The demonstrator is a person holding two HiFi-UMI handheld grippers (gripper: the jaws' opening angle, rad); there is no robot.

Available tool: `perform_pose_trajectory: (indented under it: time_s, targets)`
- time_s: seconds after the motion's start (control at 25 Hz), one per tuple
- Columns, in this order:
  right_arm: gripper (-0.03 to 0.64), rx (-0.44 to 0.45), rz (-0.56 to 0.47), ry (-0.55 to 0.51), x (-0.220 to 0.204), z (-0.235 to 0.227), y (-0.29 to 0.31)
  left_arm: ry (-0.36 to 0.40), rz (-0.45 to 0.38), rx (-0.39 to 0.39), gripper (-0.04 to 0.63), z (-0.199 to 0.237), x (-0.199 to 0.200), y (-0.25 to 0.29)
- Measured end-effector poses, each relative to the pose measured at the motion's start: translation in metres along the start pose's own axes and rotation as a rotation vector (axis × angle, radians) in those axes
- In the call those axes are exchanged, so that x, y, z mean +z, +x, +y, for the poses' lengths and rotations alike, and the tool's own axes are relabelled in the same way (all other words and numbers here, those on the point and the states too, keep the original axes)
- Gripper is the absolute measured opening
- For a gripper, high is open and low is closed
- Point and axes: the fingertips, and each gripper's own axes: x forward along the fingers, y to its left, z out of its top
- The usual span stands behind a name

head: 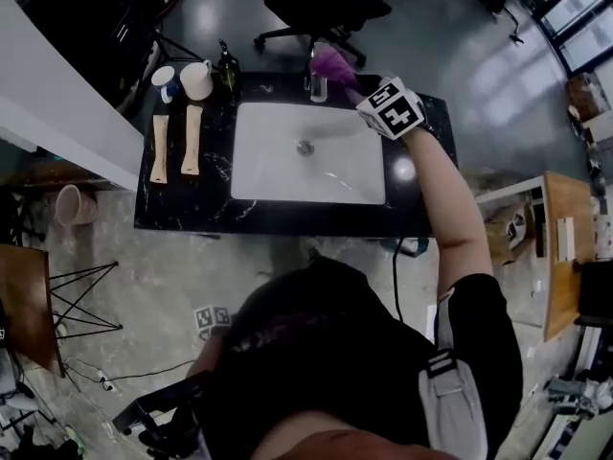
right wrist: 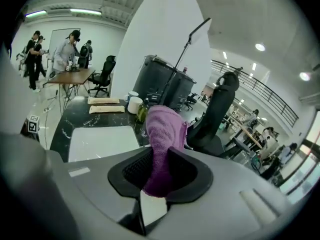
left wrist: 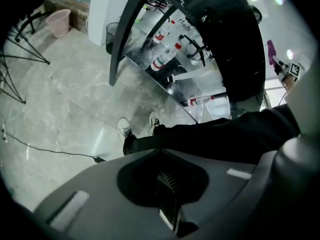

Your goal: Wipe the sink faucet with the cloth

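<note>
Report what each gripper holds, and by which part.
The right gripper holds the purple cloth, its jaws shut on the cloth's bunched lower end, the rest standing up past them. The left gripper holds nothing; its jaws are together.

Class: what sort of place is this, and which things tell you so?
Probably a demo sink station in an open office or lab, not a bathroom: a white sink in a black counter, an office chair right behind it, and people around a table.

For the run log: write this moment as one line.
task: wipe faucet | right gripper: shut on purple cloth, beside faucet, contact unclear | left gripper: shut, empty, over floor
</note>
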Motion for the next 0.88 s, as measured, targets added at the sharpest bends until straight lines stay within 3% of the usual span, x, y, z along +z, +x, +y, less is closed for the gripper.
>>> perform_pose_trajectory:
  time_s: [0.2, 0.48, 0.88]
  targets:
    - [0.103, 0.108, 0.037, -0.141, 0.019, -0.024, 0.050, -0.144, -0.125, 0.023, -0.008, -0.005, 0.001, 0.009]
    - [0.104, 0.243, 0.059, -0.227, 0.010, -0.039, 0.099, -0.267, -0.168, 0.062, -0.008, -0.029, -0.016, 0.021]
    - [0.101, 0.229, 0.104, -0.212, 0.018, -0.093, 0.155, -0.319, -0.199, 0.087, -0.008, -0.059, -0.014, 0.032]
